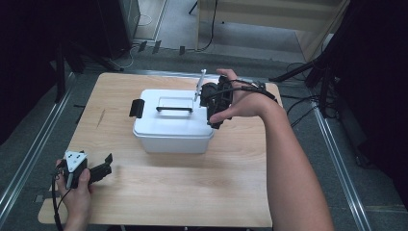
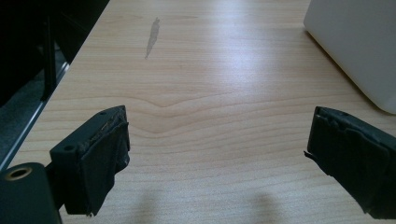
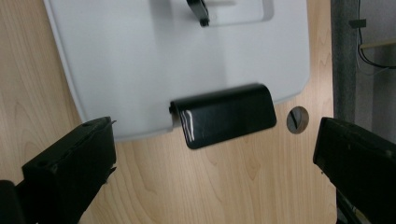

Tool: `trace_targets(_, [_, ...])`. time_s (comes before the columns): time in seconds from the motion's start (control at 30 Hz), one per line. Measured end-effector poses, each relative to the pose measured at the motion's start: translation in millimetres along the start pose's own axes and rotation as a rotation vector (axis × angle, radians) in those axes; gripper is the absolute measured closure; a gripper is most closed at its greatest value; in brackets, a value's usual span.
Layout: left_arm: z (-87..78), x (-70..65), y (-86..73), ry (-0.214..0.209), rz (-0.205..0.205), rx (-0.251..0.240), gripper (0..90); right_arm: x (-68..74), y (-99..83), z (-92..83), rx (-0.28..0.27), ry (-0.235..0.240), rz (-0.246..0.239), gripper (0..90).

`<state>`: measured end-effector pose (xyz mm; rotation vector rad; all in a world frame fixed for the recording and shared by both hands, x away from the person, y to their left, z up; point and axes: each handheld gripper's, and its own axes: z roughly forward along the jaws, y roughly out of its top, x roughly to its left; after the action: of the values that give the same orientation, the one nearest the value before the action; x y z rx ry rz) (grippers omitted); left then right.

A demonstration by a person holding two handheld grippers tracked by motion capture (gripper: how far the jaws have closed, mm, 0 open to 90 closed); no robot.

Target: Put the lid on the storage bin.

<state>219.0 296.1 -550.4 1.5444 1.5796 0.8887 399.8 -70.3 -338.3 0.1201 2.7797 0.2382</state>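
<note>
- The left gripper (image 1: 107, 163) sits low at the near left of the high view, in the person's left hand (image 1: 74, 185); its jaws stand wide apart with nothing between them (grey three-cornered plate on top).
- The right forearm (image 1: 293, 173) reaches forward from the bottom right, wrist bent inward.
- The right hand (image 1: 243, 98) holds the right gripper (image 1: 211, 103) pointing down; its jaws stand wide open and grip nothing.
</note>
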Motion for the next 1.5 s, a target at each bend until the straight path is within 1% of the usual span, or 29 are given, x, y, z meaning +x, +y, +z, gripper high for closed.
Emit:
trace_targets(0.13, [-0.1, 0.0, 0.0, 0.0, 0.002, 0.0, 6.4, 0.4, -12.3, -4.6, 0.004, -0.006, 0.013, 0.0])
trace_targets(0.33, [0.0, -0.4, 0.0, 0.001, 0.004, 0.0, 6.4, 1.4, -31.1, -5.9, 0.02, -0.004, 0.036, 0.0])
trace_targets(0.6, [0.0, -0.3, -0.1, 0.001, 0.002, -0.001, 6.4, 2.6, -55.1, -2.2, 0.036, -0.004, 0.067, 0.0])
trace_targets(0.8, [0.1, -0.5, -0.1, 0.003, 0.003, -0.001, 6.3, 4.7, -73.2, 0.5, 0.04, 0.002, 0.101, 0.0])
trace_targets(0.83, [0.1, -0.5, 0.0, 0.003, 0.003, -0.001, 6.4, 4.7, -76.1, 1.2, 0.038, 0.004, 0.099, 0.0])
trace_targets(1.17, [0.0, -0.4, 0.0, 0.004, 0.004, 0.001, 6.4, 10.5, -104.3, 7.2, 0.041, 0.007, 0.152, 0.0])
trace_targets(1.5, [0.0, -0.7, 0.0, 0.005, 0.004, 0.001, 6.3, 19.6, -126.7, 14.0, 0.017, 0.014, 0.196, 0.0])
